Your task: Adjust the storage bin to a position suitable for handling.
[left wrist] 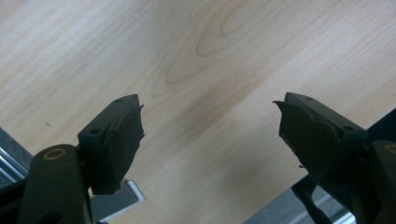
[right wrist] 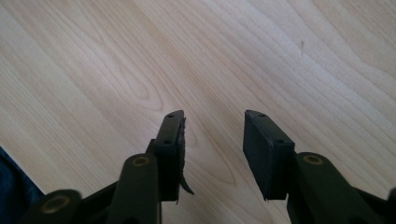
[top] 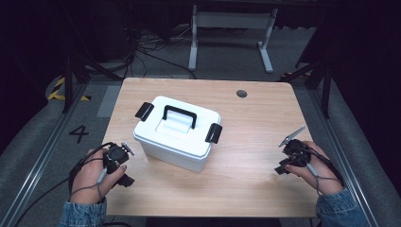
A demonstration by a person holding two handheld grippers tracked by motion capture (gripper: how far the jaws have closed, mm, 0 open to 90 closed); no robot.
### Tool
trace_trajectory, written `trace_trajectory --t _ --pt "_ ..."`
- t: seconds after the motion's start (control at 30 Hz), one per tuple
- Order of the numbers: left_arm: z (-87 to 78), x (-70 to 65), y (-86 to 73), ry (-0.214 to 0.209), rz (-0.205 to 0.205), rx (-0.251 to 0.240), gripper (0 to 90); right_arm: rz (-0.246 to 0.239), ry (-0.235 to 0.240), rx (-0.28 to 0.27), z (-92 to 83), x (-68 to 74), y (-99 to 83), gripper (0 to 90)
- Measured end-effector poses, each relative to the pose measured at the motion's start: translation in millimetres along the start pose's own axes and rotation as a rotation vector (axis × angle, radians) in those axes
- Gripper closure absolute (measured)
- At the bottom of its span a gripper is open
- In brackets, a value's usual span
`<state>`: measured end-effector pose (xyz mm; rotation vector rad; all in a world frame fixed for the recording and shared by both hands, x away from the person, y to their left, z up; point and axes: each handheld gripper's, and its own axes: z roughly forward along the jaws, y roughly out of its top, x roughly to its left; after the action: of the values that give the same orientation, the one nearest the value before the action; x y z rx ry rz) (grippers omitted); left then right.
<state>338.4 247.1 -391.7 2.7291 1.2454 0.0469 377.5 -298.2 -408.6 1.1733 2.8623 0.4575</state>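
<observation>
From the high view, a white box (top: 176, 133) with a black handle (top: 180, 115) and two black latches stands closed near the middle of the table (top: 265, 118). The left gripper (top: 120, 163) and right gripper (top: 289, 158) sit near the front edge, well apart from it on either side.

In the left gripper view, the jaws stand wide over bare wood.

In the right gripper view, the jaws are moderately open and empty.

The work looks barely begun; the next move likely calls for reaching to the latches.
</observation>
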Motion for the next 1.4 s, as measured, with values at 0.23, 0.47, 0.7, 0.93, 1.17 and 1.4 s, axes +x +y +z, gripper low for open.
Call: trace_trajectory --t 0.23,0.47,0.7,0.93,1.17,1.4 --pt "-5.2 3.2 -0.2 -0.031 0.027 -0.034 22.3 -0.05 -0.005 -0.084 -14.0 5.6 4.9 63.2" --pt "-6.5 2.7 -0.3 -0.047 0.029 -0.038 22.2 -0.06 0.012 -0.089 -15.9 5.9 1.8 64.3" --pt "-8.8 4.1 -1.6 -0.073 -0.01 -0.063 21.9 -0.083 0.021 -0.085 -15.6 9.6 4.1 65.8" --pt "-9.8 4.9 -2.3 -0.075 -0.018 -0.061 22.6 -0.077 0.034 -0.099 -21.5 16.9 16.1 65.3" --pt "-9.9 5.7 -0.3 -0.08 -0.019 -0.058 22.7 -0.158 0.023 -0.102 -36.1 32.2 48.8 65.6" --pt "-12.2 9.2 0.0 -0.074 -0.017 -0.072 22.7 -0.213 0.023 -0.13 -56.0 47.6 82.2 64.9"
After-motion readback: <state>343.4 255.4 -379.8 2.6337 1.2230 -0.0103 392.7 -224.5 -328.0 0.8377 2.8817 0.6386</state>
